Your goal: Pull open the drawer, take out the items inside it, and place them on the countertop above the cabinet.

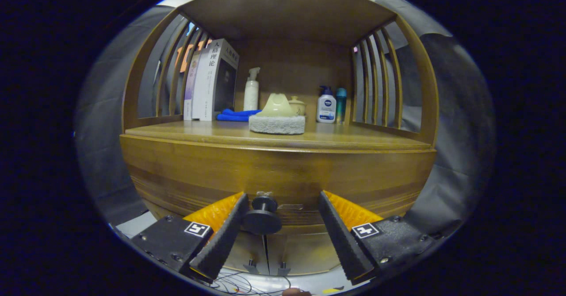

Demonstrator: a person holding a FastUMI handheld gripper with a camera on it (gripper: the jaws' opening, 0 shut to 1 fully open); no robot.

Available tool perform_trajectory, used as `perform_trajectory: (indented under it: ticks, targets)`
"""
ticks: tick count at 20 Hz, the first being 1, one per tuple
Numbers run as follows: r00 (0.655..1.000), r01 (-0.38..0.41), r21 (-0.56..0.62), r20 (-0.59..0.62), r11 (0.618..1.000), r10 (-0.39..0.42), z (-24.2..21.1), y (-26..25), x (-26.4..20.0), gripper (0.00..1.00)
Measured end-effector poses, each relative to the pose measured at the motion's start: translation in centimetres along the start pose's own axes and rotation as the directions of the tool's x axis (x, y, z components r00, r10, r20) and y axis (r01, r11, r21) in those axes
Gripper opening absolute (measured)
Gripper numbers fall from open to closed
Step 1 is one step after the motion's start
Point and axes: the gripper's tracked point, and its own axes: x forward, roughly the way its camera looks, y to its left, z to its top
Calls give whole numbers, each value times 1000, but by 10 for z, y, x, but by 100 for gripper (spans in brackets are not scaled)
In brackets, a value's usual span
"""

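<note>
The tongs (279,207) stand spread in front of a wooden cabinet, pinching nothing, with the drawer's round dark knob (262,216) between them, hard against the inner face of the left finger and well clear of the right one. The drawer front (283,176) sits flush with the cabinet, closed, so whatever it holds is hidden.

On the tabletop (353,140) above it stand a few upright books (212,81), a white spray bottle (251,90), a folded blue cloth (236,115), a pale ceramic piece on a grey pad (277,123), a small lidded jar (297,105), a white pump bottle (326,105) and a slim teal bottle (341,105). Whether any of these came out of the drawer cannot be told; the scene fits a drawer yet to be pulled as well as one pushed back in.

The risk, if the knob is to be gripped, lies in the off-centre line-up: closing from here, the right finger would travel alone and could shove the knob sideways or catch only its rim, letting it slip on the pull. The crowded middle of the tabletop could also see bottles tipped by anything set down there.
</note>
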Motion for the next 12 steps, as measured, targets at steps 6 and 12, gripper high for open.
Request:
perform_trajectory:
  ticks: [6,12]
  targets:
    - [996,-74,25,-38,997,75,7,4,-15,100]
    - [967,-220,-89,110,971,229,64,-39,-136,100]
